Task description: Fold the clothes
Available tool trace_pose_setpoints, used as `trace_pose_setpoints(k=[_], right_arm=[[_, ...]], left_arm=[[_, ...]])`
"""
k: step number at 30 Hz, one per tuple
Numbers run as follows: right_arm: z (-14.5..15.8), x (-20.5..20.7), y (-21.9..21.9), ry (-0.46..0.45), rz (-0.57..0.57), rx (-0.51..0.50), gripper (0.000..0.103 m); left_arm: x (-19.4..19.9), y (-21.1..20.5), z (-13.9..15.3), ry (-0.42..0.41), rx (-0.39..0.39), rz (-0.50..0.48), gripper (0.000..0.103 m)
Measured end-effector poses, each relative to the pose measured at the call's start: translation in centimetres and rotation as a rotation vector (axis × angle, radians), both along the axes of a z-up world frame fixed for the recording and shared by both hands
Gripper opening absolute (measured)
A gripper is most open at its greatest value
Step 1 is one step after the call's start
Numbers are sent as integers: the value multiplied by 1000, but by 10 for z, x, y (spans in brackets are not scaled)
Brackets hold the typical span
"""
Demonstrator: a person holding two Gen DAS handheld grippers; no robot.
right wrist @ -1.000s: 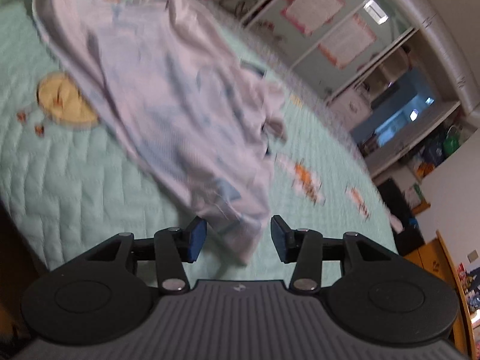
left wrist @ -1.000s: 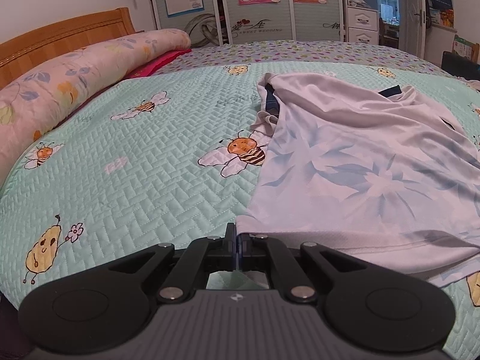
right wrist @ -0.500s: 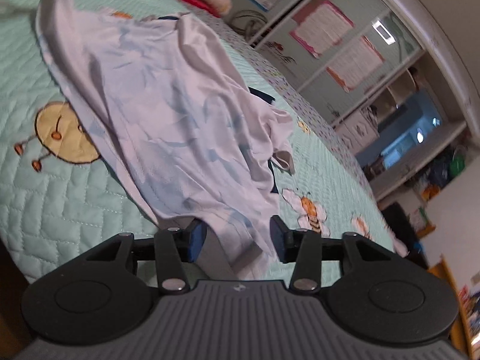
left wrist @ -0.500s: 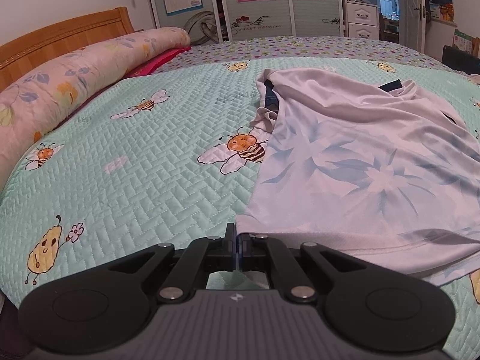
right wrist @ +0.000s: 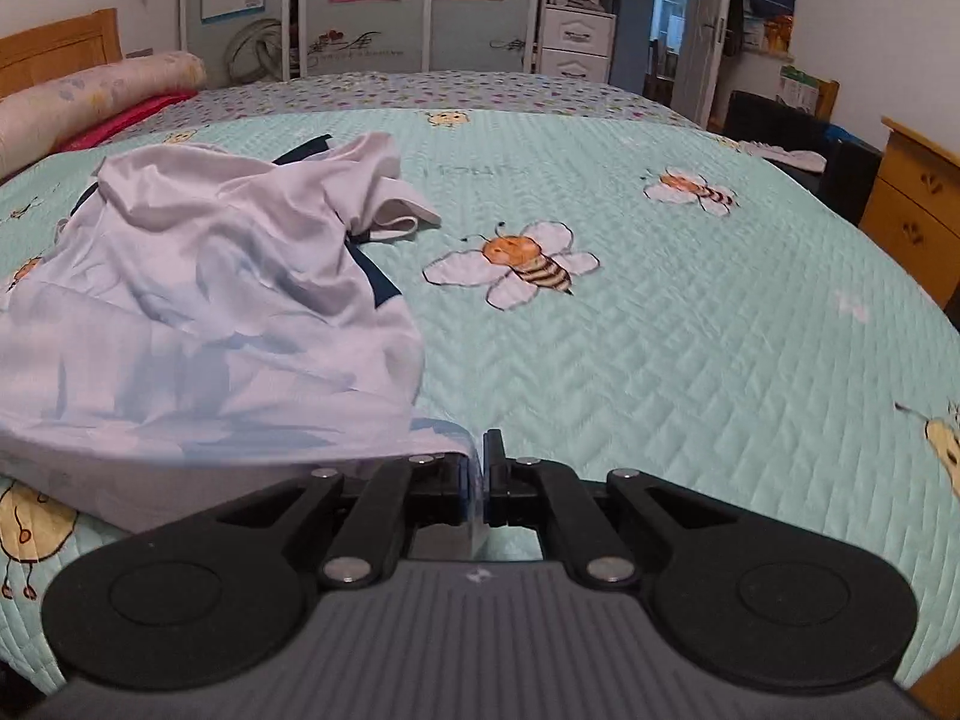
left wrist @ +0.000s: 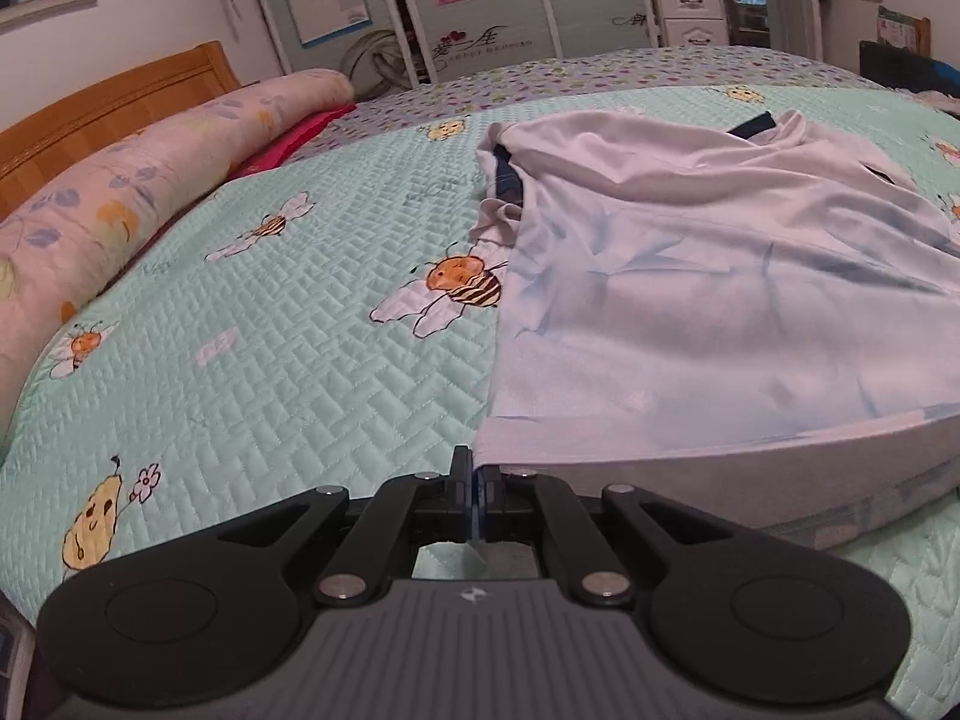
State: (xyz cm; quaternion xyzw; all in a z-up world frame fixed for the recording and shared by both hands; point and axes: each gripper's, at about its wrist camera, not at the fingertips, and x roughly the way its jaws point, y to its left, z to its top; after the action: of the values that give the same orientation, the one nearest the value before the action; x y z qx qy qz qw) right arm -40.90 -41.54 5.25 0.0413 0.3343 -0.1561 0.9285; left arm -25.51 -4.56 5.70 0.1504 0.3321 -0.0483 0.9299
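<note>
A pale lilac T-shirt with a faint blue leaf print and dark blue trim lies crumpled on the mint green bee-print quilt. My left gripper is shut on the shirt's near left hem corner. In the right wrist view the same shirt spreads to the left, and my right gripper is shut on its near right hem corner. The hem stretches slightly raised between the two grips. The sleeves and collar lie bunched at the far end.
A long floral bolster and a red pillow rest by the wooden headboard at left. A wooden nightstand stands right of the bed. Wardrobe doors and a white drawer unit stand beyond the bed.
The right gripper rolled upright, moved onto the shirt's near hem corner and shut on it. The left gripper stayed shut on its corner; the hem between them lifted a little.
</note>
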Motion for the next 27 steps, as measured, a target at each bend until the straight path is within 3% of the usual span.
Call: trace_pose_setpoints(k=[8,10,13,18,20,21,23,27], right_arm=[[1,4,2,-13,8,4,2],[-1,7,1,-7,4,4,2],[-3,10,0,1,-6,13,2],[-7,12,1,27,-15,15,2],[-9,12,1,33,-19,20,2],[-9,12,0,36,-21,29,2],[-8,14,-1,44,-23,46,2],[15,18,-7,-3,-19,84,1]], left_arm=[[-5,14,-16,18,-29,3,7],[-5,16,-22,28,-24,6,9],[-7,18,-28,30,-12,-2,24],[-4,20,-34,48,-31,-26,26],[0,22,-34,65,-56,-33,19],[2,23,-33,74,-73,-36,1],[6,25,-30,90,-106,-40,0],[6,35,28,27,-154,-30,0]])
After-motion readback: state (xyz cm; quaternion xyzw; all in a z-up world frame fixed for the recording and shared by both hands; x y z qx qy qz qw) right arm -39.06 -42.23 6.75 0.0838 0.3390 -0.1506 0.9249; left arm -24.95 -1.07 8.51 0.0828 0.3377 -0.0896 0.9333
